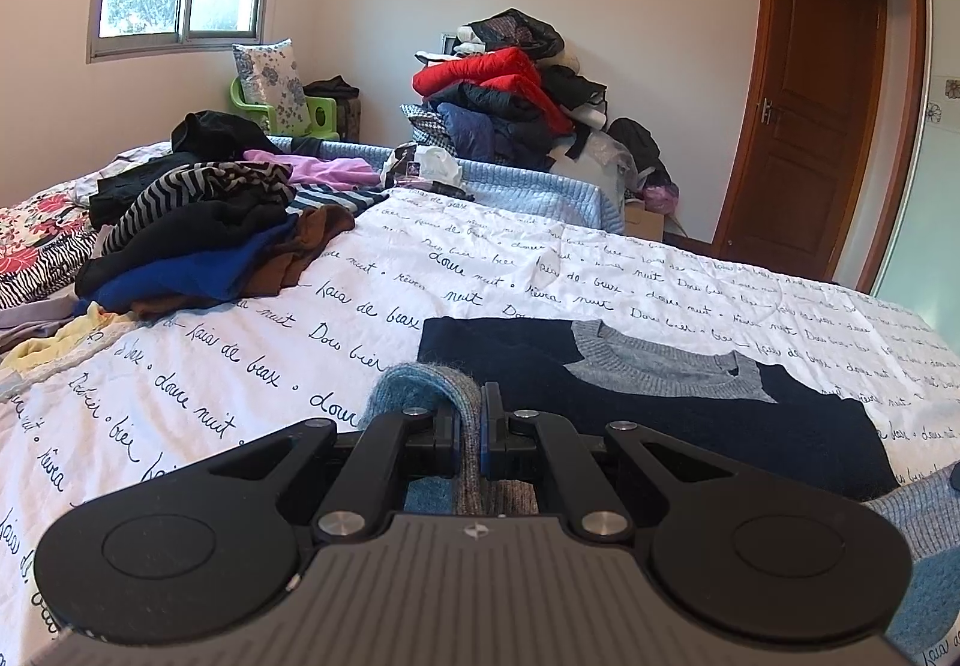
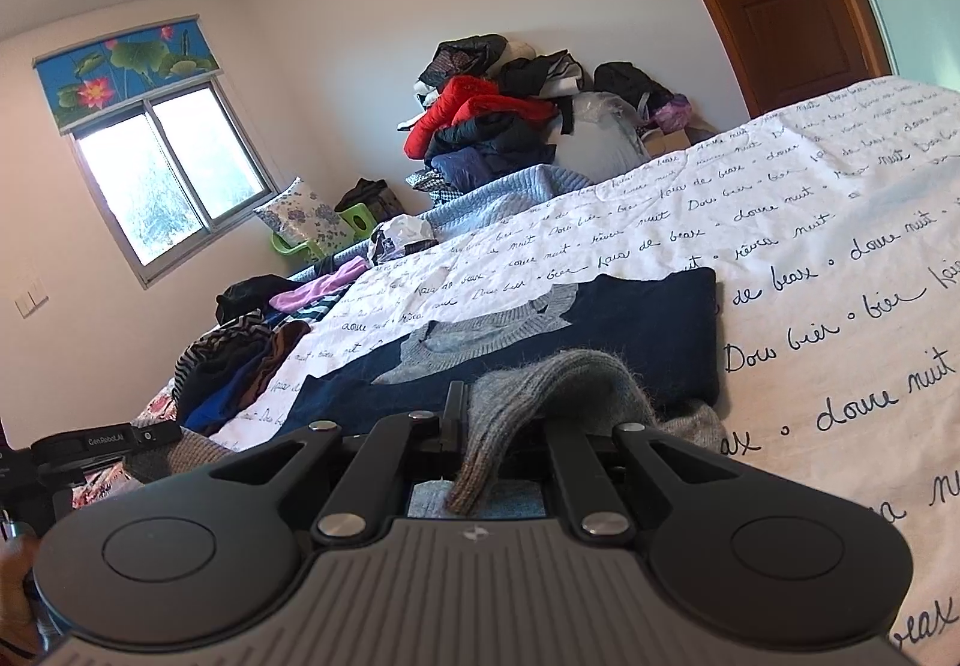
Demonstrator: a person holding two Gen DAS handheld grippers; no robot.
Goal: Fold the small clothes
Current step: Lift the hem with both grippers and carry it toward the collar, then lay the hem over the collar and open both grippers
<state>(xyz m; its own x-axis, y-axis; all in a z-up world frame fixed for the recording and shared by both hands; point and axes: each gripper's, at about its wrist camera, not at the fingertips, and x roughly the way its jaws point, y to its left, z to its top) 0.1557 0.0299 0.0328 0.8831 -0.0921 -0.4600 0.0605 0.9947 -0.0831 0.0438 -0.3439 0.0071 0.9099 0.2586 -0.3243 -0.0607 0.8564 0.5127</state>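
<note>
Gripping sweater hem: left gripper [image 1: 474, 420] jaws clamp blue-grey knit fold | right gripper [image 2: 498, 426] jaws pinch grey knit fold | navy sweater [image 1: 690, 396] flat on script-print bedsheet [image 1: 240, 366], 12 o'clock | clothes pile [image 1: 198, 240] 10 o'clock

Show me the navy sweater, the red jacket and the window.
navy sweater [image 1: 708, 408], left wrist view, on its dark front panel.
red jacket [image 1: 480, 75], left wrist view, on its puffy top fold.
window [image 2: 174, 180], right wrist view, on the glass pane.
</note>
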